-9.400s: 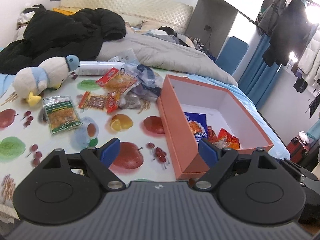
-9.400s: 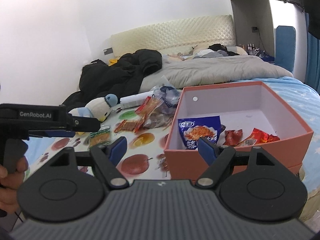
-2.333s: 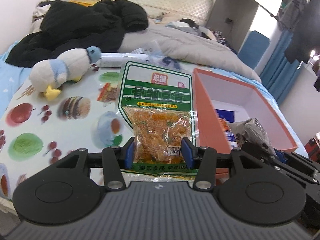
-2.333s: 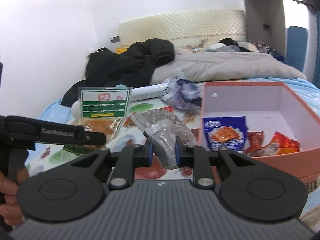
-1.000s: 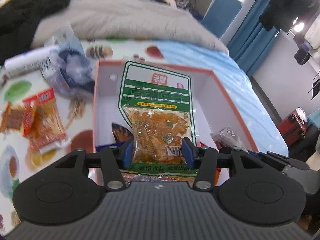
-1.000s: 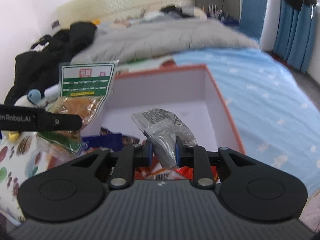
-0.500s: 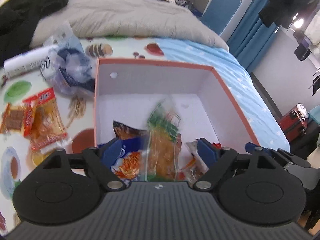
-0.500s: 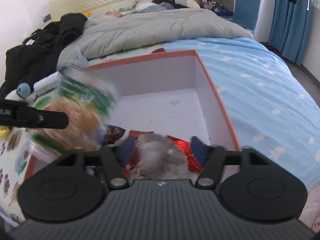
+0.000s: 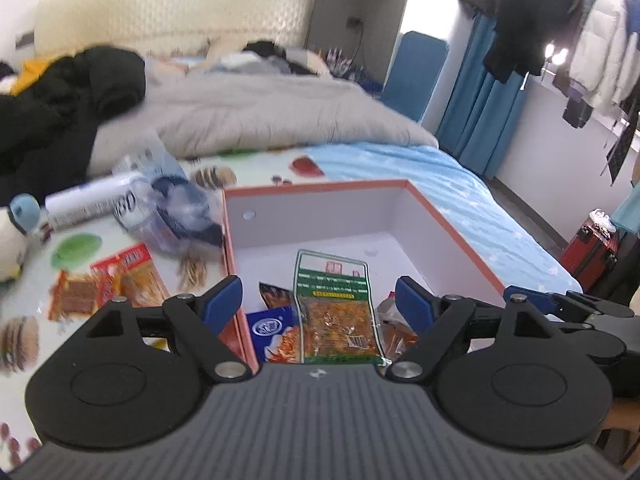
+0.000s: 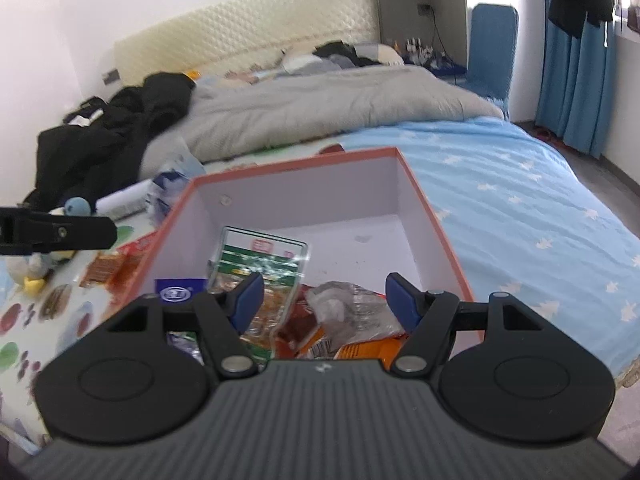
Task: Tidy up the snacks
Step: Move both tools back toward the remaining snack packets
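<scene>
The orange box (image 9: 452,232) with white inside sits on the fruit-print cloth; it also shows in the right wrist view (image 10: 436,224). The green snack packet (image 9: 334,308) lies inside it, also in the right wrist view (image 10: 260,268), beside a blue packet (image 9: 272,330) and a clear crinkled packet (image 10: 348,312). My left gripper (image 9: 318,302) is open and empty above the box's near edge. My right gripper (image 10: 324,300) is open and empty above the box's contents.
Red-orange snack packets (image 9: 104,280) lie on the cloth left of the box, with a clear plastic bag (image 9: 176,208), a white tube (image 9: 88,200) and a plush duck (image 9: 12,236). Grey duvet (image 9: 248,112) and black coat (image 9: 60,96) lie behind.
Both grippers have opened. The green packet dropped from the left one and the clear packet from the right one; both now lie in the box. Both grippers have tilted up.
</scene>
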Action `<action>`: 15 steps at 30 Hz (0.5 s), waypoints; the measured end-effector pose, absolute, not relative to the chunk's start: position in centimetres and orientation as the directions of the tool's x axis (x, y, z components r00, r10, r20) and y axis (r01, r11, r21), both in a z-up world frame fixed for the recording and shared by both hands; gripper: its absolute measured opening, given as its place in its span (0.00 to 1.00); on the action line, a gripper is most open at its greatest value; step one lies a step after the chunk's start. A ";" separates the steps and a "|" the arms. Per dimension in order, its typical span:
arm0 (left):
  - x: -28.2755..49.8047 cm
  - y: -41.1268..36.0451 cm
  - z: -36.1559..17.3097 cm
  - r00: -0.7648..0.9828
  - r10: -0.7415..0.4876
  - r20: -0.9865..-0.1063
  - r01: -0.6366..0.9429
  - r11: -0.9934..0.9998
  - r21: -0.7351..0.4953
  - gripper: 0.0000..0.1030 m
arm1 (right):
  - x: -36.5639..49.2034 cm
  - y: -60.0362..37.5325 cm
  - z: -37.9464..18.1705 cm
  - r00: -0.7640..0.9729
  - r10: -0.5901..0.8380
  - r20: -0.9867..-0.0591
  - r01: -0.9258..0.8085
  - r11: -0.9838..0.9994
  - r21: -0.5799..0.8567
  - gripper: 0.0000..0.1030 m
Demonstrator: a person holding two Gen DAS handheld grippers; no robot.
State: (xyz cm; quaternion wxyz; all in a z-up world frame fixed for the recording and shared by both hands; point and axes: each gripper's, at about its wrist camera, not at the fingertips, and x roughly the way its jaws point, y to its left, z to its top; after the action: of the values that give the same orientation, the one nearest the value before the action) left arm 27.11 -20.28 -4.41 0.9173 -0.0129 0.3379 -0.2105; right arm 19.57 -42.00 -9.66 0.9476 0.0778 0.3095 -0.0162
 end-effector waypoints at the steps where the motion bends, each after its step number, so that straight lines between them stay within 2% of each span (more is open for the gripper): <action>1: 26.7 -20.0 -4.1 0.691 -0.394 -0.606 0.380 0.911 -0.159 0.84 | 19.1 -41.8 -9.5 0.816 0.020 -0.577 0.076 0.987 0.142 0.67; 15: 20.5 -16.8 -1.7 0.775 -0.392 -0.496 0.370 0.917 -0.146 0.84 | 14.0 -38.5 -6.9 0.888 0.054 -0.457 0.020 0.988 0.155 0.67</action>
State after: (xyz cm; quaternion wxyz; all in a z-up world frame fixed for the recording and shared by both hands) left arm 20.54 -16.79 -1.68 0.9418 -0.0203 0.2679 -0.2022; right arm 14.03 -38.49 -6.92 0.9684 0.0779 0.2368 0.0090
